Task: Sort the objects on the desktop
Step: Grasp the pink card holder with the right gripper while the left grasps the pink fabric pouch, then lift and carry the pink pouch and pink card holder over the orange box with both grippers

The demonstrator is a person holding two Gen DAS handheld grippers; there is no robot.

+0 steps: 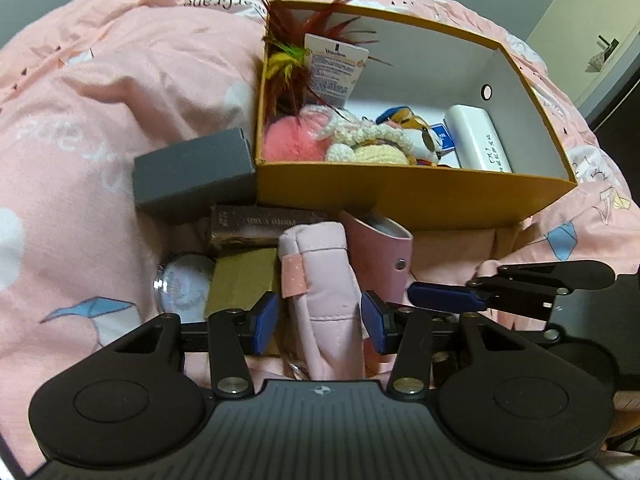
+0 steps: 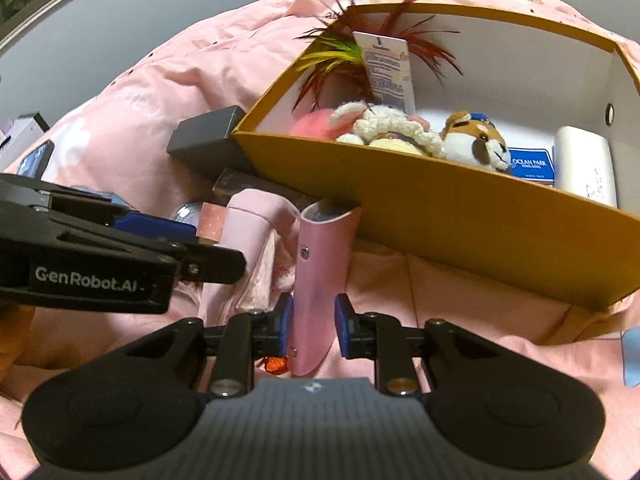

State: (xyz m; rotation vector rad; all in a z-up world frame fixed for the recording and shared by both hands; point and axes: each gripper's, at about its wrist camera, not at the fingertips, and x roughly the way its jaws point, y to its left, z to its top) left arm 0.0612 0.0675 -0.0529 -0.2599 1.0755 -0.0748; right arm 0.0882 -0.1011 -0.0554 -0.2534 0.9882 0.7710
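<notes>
A yellow cardboard box (image 1: 400, 196) lies on a pink quilt and holds plush toys (image 1: 360, 140), feathers, a card and a white case (image 1: 476, 140). In front of it lie a padded pink pouch (image 1: 320, 288) and a pink leather holder (image 1: 380, 248). My left gripper (image 1: 320, 320) straddles the pouch, its blue pads beside the pouch's sides with small gaps. My right gripper (image 2: 312, 328) straddles the pink leather holder (image 2: 320, 272); the left pad touches it, the right pad stands slightly off. The left gripper's side shows in the right wrist view (image 2: 152, 228).
Left of the box lie a grey box (image 1: 192, 176), a dark brown box (image 1: 260, 226), an olive box (image 1: 240, 280) and a glass ball (image 1: 184, 280). A small red thing (image 2: 276, 364) lies under the right gripper. The box (image 2: 460, 232) blocks the far side.
</notes>
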